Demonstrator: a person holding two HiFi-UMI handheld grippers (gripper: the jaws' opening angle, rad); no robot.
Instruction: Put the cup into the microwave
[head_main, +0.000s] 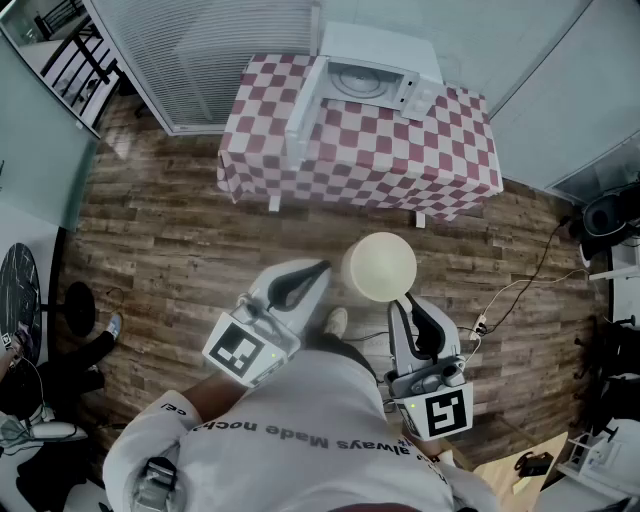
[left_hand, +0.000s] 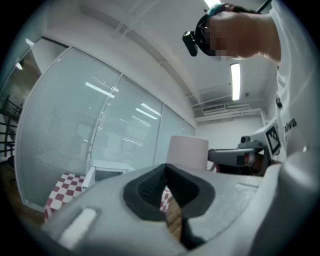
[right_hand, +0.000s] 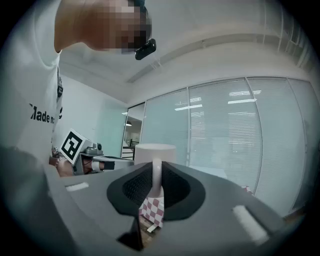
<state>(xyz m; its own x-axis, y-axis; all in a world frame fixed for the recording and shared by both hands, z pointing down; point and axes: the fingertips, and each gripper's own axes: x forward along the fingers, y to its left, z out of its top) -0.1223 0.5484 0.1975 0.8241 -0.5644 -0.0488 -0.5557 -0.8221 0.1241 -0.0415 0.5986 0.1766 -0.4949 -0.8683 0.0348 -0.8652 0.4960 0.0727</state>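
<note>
- The right gripper (head_main: 412, 305) has its 2 jaws pressed together on the thin handle of the cup (head_main: 380, 268). The right gripper view shows that handle standing upright between the dark pads (right_hand: 176, 187).
- The pale cup (right_hand: 155, 150) sits just past the right fingertips, held upright in the air above the wooden floor (head_main: 170, 230).
- The left gripper (head_main: 318, 270) has its jaws closed on each other with nothing between them. In the left gripper view the 2 dark pads (left_hand: 145, 192) meet in a single seam.
- The cup (left_hand: 187, 150) is just beyond and slightly right of the left fingertips, near them; I cannot tell whether they touch it.
- Well ahead of both sets of fingertips stands a table (head_main: 360, 160) under a red-and-white checked cloth.
- On it sits the white microwave (head_main: 385, 75), its door (head_main: 303, 105) swung open on the side of the left fingers.
- The cup is well apart from the microwave.
</note>
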